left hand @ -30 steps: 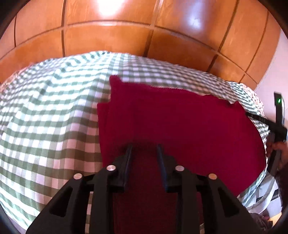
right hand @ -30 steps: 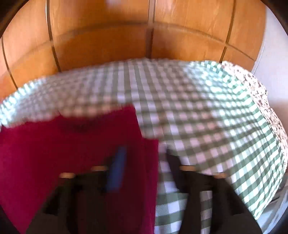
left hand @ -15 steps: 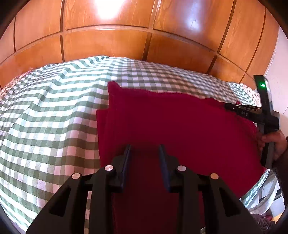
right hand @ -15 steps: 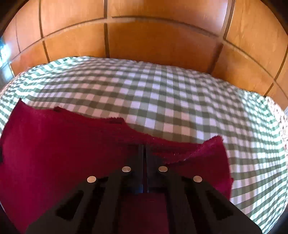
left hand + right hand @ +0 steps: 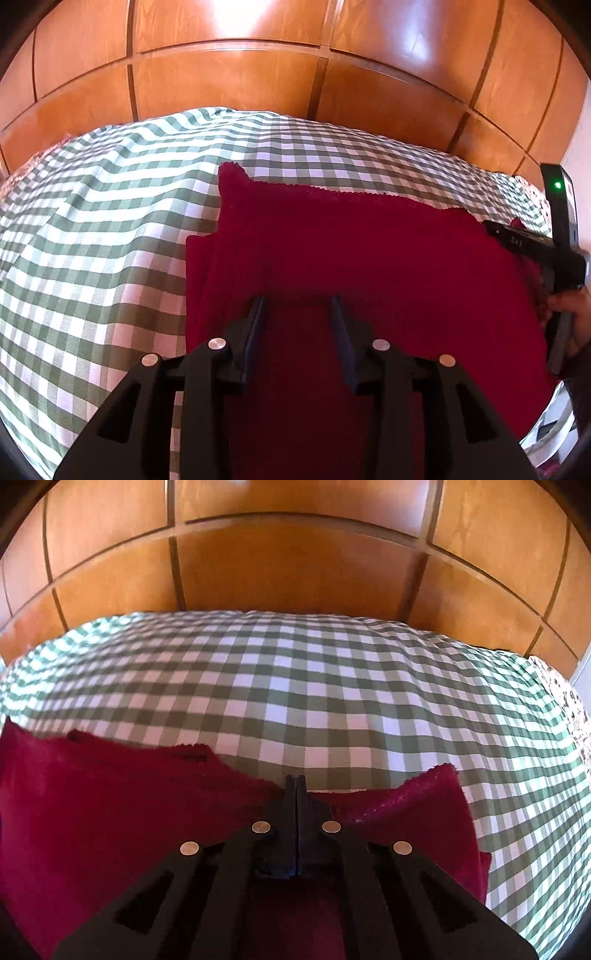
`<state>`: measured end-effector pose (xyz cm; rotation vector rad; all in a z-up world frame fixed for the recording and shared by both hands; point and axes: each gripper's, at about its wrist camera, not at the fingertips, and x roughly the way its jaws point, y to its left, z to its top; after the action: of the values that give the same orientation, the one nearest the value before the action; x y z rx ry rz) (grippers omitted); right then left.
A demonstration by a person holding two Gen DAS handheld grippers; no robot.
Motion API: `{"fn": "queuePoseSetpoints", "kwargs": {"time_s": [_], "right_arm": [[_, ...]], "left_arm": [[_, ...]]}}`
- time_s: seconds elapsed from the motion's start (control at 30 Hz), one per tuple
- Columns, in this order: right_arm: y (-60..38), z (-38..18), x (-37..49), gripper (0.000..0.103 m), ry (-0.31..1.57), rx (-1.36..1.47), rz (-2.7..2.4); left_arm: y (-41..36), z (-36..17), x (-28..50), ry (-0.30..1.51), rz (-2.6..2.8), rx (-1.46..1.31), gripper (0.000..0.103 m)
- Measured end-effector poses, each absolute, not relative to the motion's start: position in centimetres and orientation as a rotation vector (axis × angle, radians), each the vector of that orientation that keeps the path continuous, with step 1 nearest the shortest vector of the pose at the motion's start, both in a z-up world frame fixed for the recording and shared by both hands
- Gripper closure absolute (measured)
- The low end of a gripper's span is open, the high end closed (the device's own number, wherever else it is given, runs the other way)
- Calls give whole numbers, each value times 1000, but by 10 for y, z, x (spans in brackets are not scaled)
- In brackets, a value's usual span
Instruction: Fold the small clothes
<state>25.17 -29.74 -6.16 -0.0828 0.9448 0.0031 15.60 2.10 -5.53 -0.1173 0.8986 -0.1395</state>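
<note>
Our red knitted cloth (image 5: 369, 266) lies partly folded on the checked bed cover (image 5: 92, 258), below the wooden headboard (image 5: 221, 85). We judge it soft and limp, best pinched at an edge. Our right tool (image 5: 295, 786) is clamped on its far edge; our left tool (image 5: 297, 308), jaws just widening, hovers over the cloth, gripping nothing, both pointing steeply down.
</note>
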Motion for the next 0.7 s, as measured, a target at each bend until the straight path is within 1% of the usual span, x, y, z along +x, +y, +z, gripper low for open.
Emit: {"fn": "queuePoseSetpoints", "kwargs": {"time_s": [0.07,0.1,0.13,0.17,0.2,0.27,0.4,0.57,0.6,0.7], "right_arm": [[-301,-56,250,101,942,-59,0],[-302,-51,246,88,929,-52,-5],[-301,-47,242,55,911,-45,-11],[-301,-39,235,38,874,-30,-16],[-300,-33,229,26,839,-25,-18],[-291,-22,218,26,812,-37,16],[-275,-19,202,26,829,-18,76],[-261,-43,191,26,889,11,87],[-261,-48,189,23,895,25,80],[-264,-57,189,21,892,57,80]], "left_arm": [[22,-52,155,899,-135,-131,66],[23,-50,154,897,-128,-136,65],[24,-49,153,897,-123,-139,64],[25,-49,152,896,-121,-141,63],[25,-47,150,893,-117,-139,63],[25,-46,147,890,-110,-134,62],[27,-42,140,882,-103,-133,60],[30,-38,133,870,-99,-129,58],[31,-37,133,868,-99,-125,57],[34,-34,130,860,-90,-119,55]]}}
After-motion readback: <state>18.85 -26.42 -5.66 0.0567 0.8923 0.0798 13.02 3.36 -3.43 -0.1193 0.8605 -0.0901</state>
